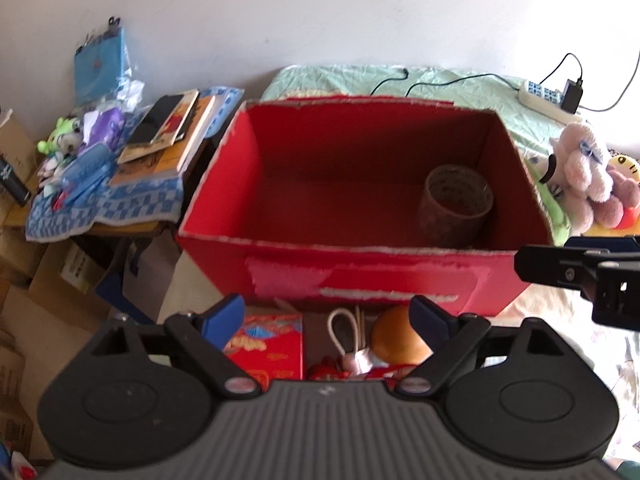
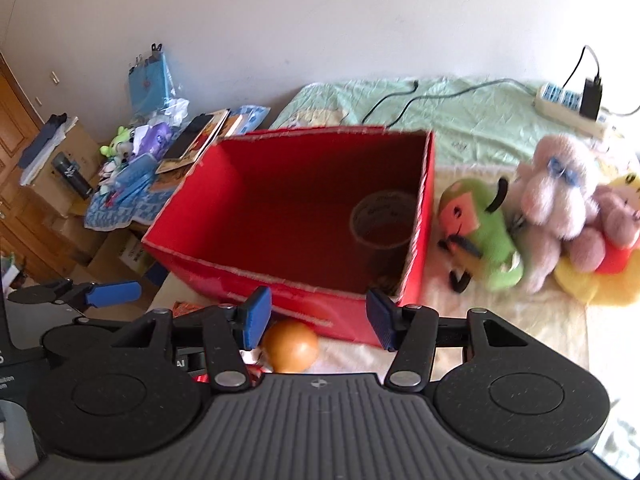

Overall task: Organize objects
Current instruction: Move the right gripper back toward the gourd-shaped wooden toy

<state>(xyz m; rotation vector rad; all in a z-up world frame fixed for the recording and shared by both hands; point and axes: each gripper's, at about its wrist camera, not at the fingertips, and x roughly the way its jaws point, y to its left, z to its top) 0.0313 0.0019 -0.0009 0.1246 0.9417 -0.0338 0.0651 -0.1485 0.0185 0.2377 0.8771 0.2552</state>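
Note:
An open red cardboard box (image 1: 400, 276) (image 2: 280, 292) stands on the bed. A roll of brown tape (image 1: 454, 204) (image 2: 380, 220) sits in its right near corner. In front of the box lie an orange ball (image 1: 396, 340) (image 2: 290, 346), a red packet (image 1: 268, 348) and a small item with a white cord loop (image 1: 352, 344). My left gripper (image 1: 328, 320) hovers open above these items, holding nothing. My right gripper (image 2: 318, 316) is open too, just above the ball and empty. Plush toys (image 2: 552, 208) (image 1: 584, 172) lie to the right of the box.
A side table (image 1: 120, 224) left of the box carries books (image 1: 172, 128), a blue checked cloth and small toys. Cardboard boxes (image 1: 24, 280) stack on the floor below it. A power strip (image 2: 568, 108) with cables lies on the green sheet behind the box. The wall is close behind.

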